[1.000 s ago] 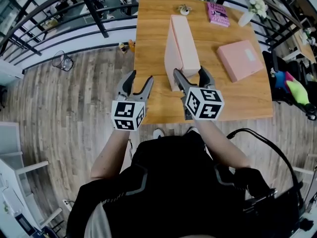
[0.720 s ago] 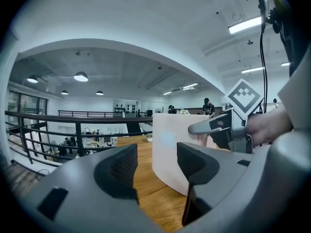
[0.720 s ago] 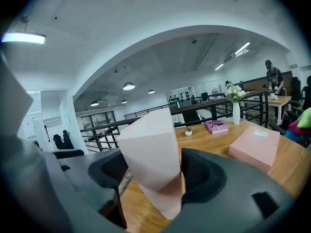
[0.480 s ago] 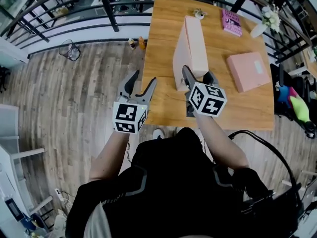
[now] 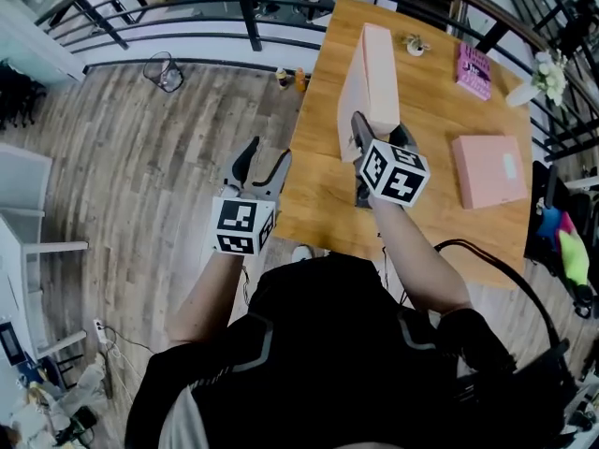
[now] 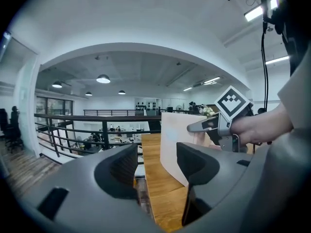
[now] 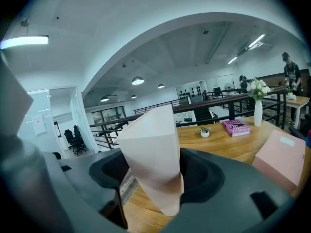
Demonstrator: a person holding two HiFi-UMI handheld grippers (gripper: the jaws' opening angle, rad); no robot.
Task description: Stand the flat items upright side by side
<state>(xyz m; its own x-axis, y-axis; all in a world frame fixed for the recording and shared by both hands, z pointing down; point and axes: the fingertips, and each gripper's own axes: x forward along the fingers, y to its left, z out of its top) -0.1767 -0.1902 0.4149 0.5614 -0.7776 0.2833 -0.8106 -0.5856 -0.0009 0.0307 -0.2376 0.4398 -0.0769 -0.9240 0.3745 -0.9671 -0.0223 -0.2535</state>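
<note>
- Evidently, the upright pink box (image 5: 374, 73) is judged a light, stiff carton with smooth, possibly slippery faces. Being tall and narrow, it is easily tipped, so it is best gripped across its broad faces at one end.
- It is stood on edge on the near-left part of the wooden surface (image 5: 421, 213). Its near end is taken between the fingers of the right gripper (image 5: 379, 127), which have just been closing and are pressed on both faces.
- The left gripper (image 5: 267, 152) is held off the surface's left edge, over the floor, fingers parted around nothing.
- The flat pink box (image 5: 489, 169) is seen lying well apart to the right, not yet stood.
</note>
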